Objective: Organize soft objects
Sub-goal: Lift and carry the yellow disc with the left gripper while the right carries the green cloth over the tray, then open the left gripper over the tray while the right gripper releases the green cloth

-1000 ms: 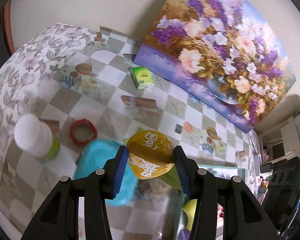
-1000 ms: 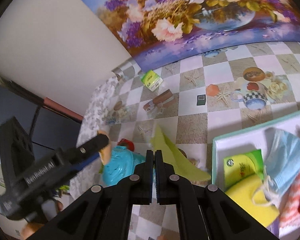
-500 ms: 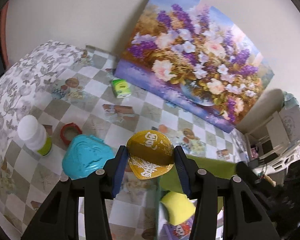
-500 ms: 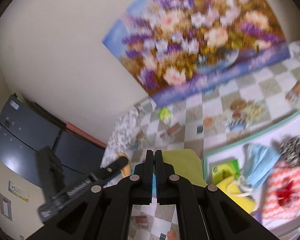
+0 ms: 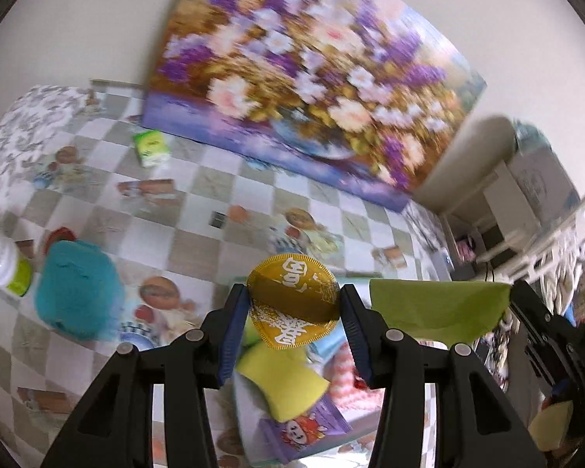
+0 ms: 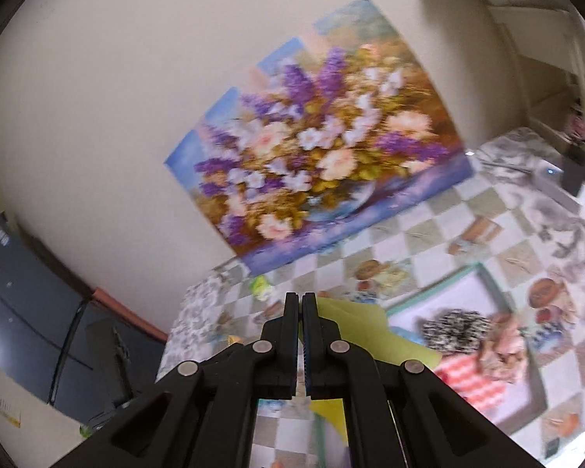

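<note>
Checkered tablecloth (image 5: 199, 241) is spreading below the flower painting (image 5: 312, 89) leaning against the wall. Compared with a second ago, the left gripper (image 5: 294, 308), clamping the gold pouch (image 5: 292, 304), and the right gripper (image 6: 301, 304), pinching the green cloth (image 6: 355, 323), are now hovering over the tray (image 6: 429, 304).

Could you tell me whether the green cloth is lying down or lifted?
Lifted: the green cloth hangs above the tray, pinched in the right gripper.

A flower painting (image 6: 316, 156) leans against the cream wall (image 6: 117, 78), standing on the checkered tabletop (image 5: 199, 214); a dark cabinet (image 6: 23, 312) stands left of it.
</note>
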A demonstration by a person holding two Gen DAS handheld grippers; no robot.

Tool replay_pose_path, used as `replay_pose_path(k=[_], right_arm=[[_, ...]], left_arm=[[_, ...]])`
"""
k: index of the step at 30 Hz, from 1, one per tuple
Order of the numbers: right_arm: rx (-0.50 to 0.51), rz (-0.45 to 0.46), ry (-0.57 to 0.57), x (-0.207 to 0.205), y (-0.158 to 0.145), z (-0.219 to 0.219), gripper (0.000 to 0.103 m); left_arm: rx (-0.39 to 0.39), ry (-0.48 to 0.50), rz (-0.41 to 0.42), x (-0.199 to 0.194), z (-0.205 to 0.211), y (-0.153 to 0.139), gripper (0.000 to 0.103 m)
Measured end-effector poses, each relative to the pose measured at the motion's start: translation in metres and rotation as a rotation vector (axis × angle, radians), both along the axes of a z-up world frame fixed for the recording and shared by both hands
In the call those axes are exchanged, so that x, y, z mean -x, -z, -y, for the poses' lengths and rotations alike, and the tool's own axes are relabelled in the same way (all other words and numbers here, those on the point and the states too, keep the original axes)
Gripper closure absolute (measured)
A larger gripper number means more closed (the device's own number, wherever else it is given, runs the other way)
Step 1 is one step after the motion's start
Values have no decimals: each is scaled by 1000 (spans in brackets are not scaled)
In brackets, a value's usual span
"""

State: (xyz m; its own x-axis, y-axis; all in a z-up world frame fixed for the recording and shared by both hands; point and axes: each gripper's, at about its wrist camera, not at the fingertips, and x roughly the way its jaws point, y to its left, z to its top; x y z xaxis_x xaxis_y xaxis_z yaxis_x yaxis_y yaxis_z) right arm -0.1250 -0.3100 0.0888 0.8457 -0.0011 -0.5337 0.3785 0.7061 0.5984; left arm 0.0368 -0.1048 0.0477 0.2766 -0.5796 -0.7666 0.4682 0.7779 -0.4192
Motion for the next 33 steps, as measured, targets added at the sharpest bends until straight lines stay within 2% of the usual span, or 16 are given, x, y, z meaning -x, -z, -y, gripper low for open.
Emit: replay_pose_path(k=[7, 11, 17, 27, 33], right_arm=[[-47, -154, 66, 2, 44, 31, 101], [-57, -272, 90, -2, 76, 40, 101], [-87, -369, 84, -7, 110, 45, 101], [-102, -503, 24, -20, 147, 36, 101], [-80, -540, -6, -27, 151, 28, 100]], left_arm=[[-61, 105, -28, 15, 43, 26, 53], [-90, 133, -55, 19, 58, 42, 53], [-136, 162, -90, 22, 75, 65, 53], [-181, 181, -131, 24, 92, 91, 53], [-194, 186, -139, 23, 98, 97, 51]])
